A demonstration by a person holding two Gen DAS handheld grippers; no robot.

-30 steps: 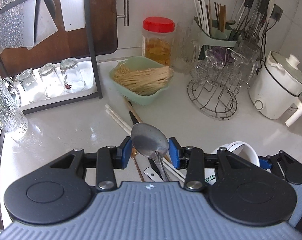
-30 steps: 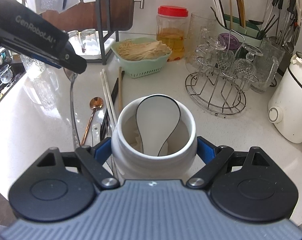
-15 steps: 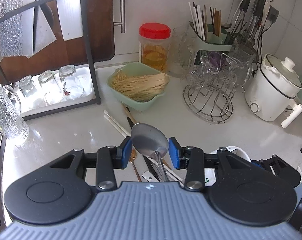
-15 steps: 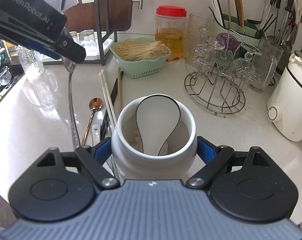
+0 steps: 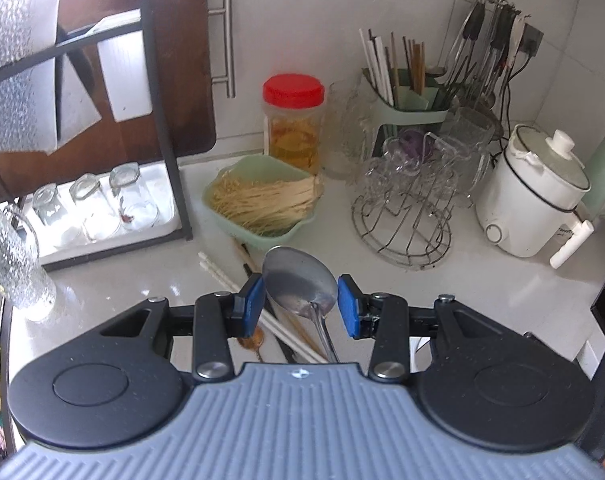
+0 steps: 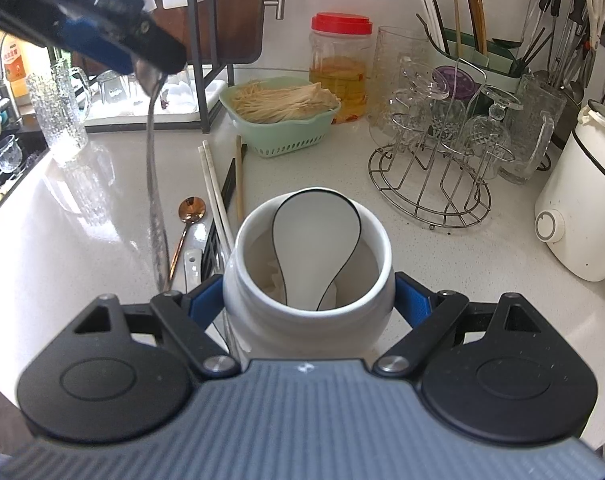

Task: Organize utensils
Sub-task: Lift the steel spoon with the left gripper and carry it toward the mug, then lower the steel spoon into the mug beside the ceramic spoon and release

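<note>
Right wrist view: right gripper [image 6: 308, 300] clamped on white jar [image 6: 308, 280], ceramic spoon [image 6: 316, 240] inside. Left gripper [image 6: 114, 52] at ten o'clock, clamped on steel spoon [image 6: 154, 200] by its bowl, handle hanging almost vertical beside the jar. Versus one second earlier: spoon lifted higher, jar unmoved.

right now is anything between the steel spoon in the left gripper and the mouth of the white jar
Nothing visible blocks it. The left gripper holds the steel spoon by its bowl, handle hanging free beside the white jar. The black-rimmed white spoon already stands in the mouth, but room remains beside it.
</note>
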